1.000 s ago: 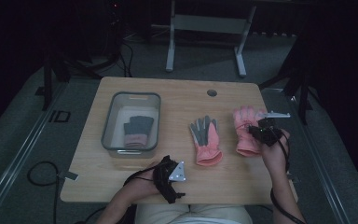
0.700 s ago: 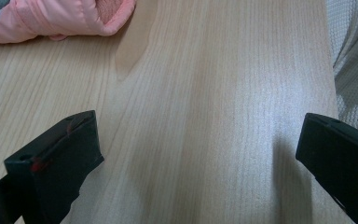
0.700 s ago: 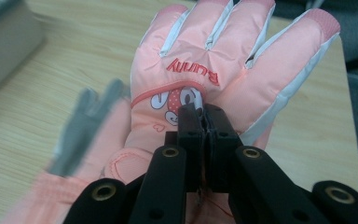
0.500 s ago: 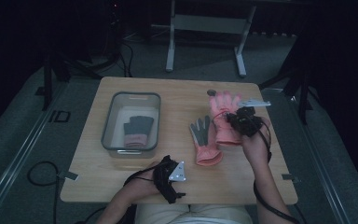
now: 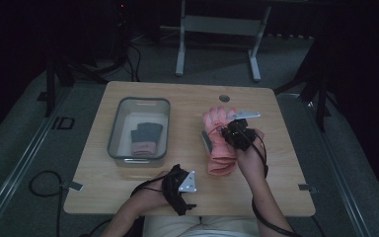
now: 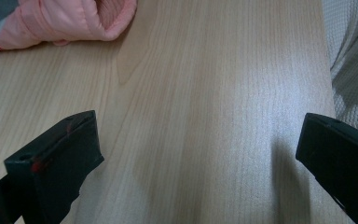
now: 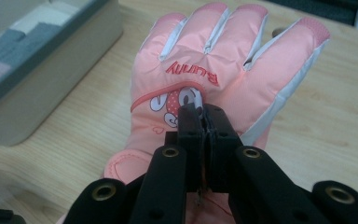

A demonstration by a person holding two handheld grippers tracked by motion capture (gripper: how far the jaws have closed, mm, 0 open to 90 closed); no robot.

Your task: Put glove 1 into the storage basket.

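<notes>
Pink padded glove [image 7: 200, 93], back side up, lettering and a cartoon print across the knuckle area. Right gripper [image 7: 204, 122] has its jaws pinched fully together on a fold of the glove's back fabric, just below the print. In the high view this glove [image 5: 219, 140] sits over a second glove [image 5: 207, 143], of which a grey palm edge shows at its left side; I cannot tell whether the top glove rests on it or hangs just above.

Handling judgement: light, soft, quilted shell, likely a bit slick on the outer fabric. A pinch on the back gathers only the top layer, so the fingers and cuff will droop and swing when carried. The thicker cuff end [image 5: 222, 165] would probably give a firmer bite; the present hold looks adequate for a short carry.

Left gripper [image 5: 180, 186] lies near the table's front edge with jaws spread wide, nothing between them; in its own view only bare wood lies between the two black jaws, with a pink cuff [image 6: 74, 21] at top left.

To the left stands a clear plastic bin [image 5: 116, 129] holding a folded grey-and-pink glove [image 5: 145, 138]. Wooden table [image 5: 177, 101], small round grommet hole [image 5: 224, 98] near the far edge.
</notes>
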